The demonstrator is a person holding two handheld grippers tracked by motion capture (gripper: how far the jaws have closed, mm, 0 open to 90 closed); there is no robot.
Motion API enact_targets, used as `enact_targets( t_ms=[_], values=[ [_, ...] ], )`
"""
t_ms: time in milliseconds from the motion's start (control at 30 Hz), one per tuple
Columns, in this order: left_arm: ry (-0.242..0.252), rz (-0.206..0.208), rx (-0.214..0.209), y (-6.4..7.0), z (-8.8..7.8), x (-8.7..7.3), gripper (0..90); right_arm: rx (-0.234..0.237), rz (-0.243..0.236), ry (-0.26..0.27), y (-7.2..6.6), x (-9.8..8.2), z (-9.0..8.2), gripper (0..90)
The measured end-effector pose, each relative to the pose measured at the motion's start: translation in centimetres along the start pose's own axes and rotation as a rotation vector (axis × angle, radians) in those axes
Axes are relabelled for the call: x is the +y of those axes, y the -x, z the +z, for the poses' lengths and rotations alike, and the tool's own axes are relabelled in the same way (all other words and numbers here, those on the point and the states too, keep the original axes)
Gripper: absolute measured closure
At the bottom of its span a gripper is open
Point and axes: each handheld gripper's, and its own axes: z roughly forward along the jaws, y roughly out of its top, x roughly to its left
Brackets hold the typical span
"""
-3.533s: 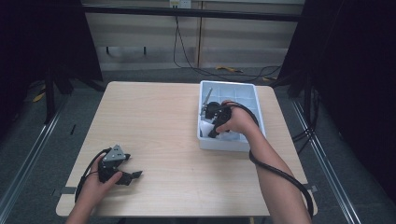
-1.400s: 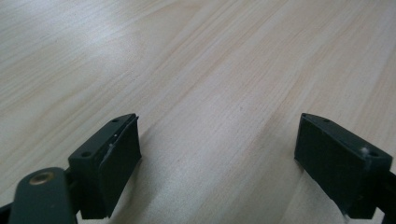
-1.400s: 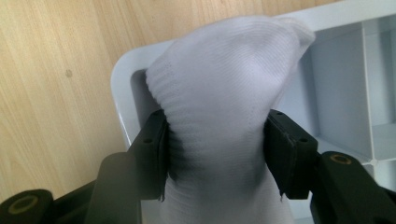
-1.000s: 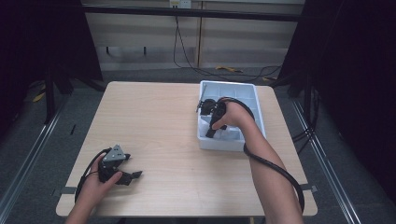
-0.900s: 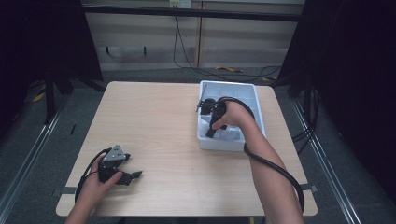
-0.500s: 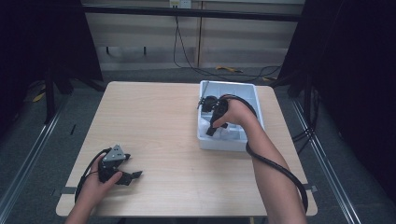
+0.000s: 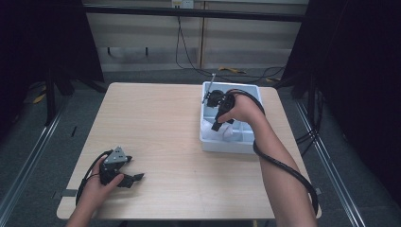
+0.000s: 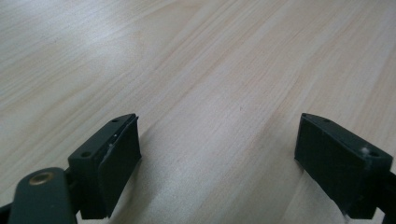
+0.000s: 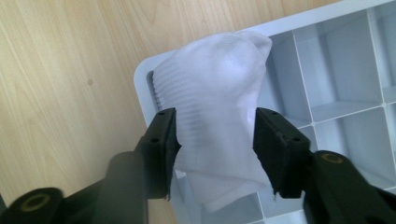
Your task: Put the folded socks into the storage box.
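— What's the right gripper [image 9: 215, 144] got there?

— A white sock [image 9: 217, 116], rolled up, pinched between the jaws across its middle. It hangs over the corner of the white divided tray [image 7: 208, 142], at the tray's near left compartment.

— Will it hold?

— I'd say so. It looks soft and light, ribbed knit, so it squashes and the jaws bite into it. A mid-bundle grip seems right; take an edge and it might unroll.

— And the arm?

— The right forearm reaches forward from the table's near edge, the hand [image 7: 236, 109] bent down over the tray with the gripper pointing back into it.

— The other one?

— The left gripper [image 7: 134, 178] rests low on the wooden table [image 7: 161, 118] near its front left corner, jaws spread wide with nothing between them
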Motion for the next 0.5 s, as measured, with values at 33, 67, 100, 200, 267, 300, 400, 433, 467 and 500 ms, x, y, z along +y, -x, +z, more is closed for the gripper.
enact_targets(
  t_ms=[33,67,100,200,267,300,400,433,467,500],
  values=[
    [0.003,-0.001,-0.002,-0.01,0.02,-0.01,13.9,0.001,-0.002,0.004,0.05,0.0,-0.09,53.2],
    [0.0,0.0,0.0,0.0,0.0,0.0,13.9,-0.004,-0.002,-0.002,0.04,0.0,-0.22,55.0],
    [0.001,0.001,-0.002,-0.01,0.01,-0.01,13.9,-0.006,-0.002,-0.007,-0.02,0.01,-0.32,56.7],
    [0.0,0.0,0.0,0.0,0.0,0.0,13.9,-0.017,-0.006,-0.019,-0.09,0.04,-0.47,62.0],
    [0.001,-0.001,0.001,0.01,0.0,0.0,13.9,-0.02,-0.019,-0.022,-0.09,0.01,-0.49,65.9],
    [0.004,-0.003,-0.003,0.0,0.02,-0.01,13.9,-0.019,-0.013,-0.027,-0.14,-0.02,-0.54,67.3],
    [0.002,0.0,-0.003,-0.01,0.01,-0.01,13.9,-0.019,-0.027,-0.037,-0.21,-0.06,-0.55,71.5],
    [0.003,-0.002,-0.002,-0.01,0.02,-0.01,13.9,-0.021,-0.023,-0.049,-0.31,-0.08,-0.6,74.4],
    [0.004,-0.002,-0.002,0.0,0.02,-0.01,13.9,-0.019,-0.037,-0.049,-0.32,-0.11,-0.58,76.9],
    [0.002,0.0,-0.003,-0.01,0.02,-0.01,13.9,-0.022,-0.04,-0.057,-0.37,-0.11,-0.66,78.1]
  ],
)
